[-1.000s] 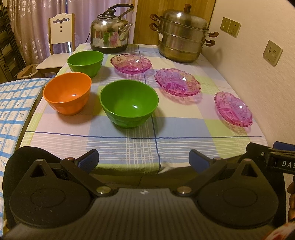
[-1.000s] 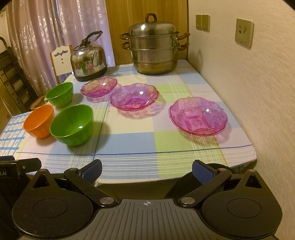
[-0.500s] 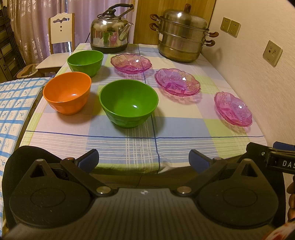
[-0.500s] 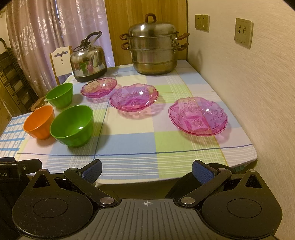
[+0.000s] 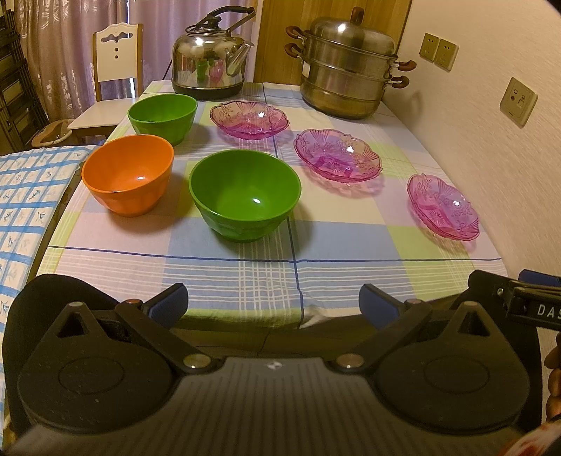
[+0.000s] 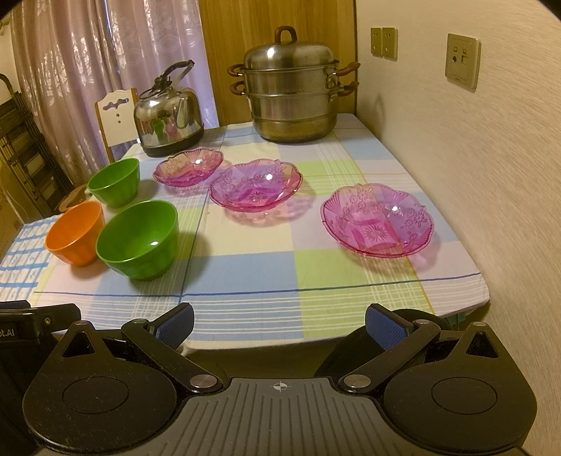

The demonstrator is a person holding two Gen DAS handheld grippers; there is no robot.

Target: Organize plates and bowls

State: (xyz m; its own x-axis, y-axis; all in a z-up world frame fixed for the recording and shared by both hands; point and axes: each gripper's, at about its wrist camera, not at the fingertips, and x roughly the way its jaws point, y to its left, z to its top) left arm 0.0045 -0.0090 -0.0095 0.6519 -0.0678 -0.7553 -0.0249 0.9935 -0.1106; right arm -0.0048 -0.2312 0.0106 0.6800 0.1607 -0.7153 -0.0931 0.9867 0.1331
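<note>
Bowls and plates sit apart on your table (image 5: pixel 343 242): a near green bowl (image 5: pixel 244 194), an orange bowl (image 5: pixel 128 173) to its left, a far green bowl (image 5: pixel 162 116) behind, and three pink glass plates (image 6: pixel 378 219) trailing toward the wall. Your left claw (image 5: pixel 272 301) and right claw (image 6: pixel 279 325) both hang wide at the table's near edge, gripping nothing. A kettle (image 5: pixel 210 65) and steamer pot (image 6: pixel 292 101) stand at the back.

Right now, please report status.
Left gripper and right gripper open, empty. Three bowls, three pink glass plates unstacked. Nothing blocks.

curtains (image 6: pixel 70 70) | white chair (image 5: pixel 117 52) | wall sockets (image 6: pixel 462 59) | wood panel (image 6: pixel 238 31)
</note>
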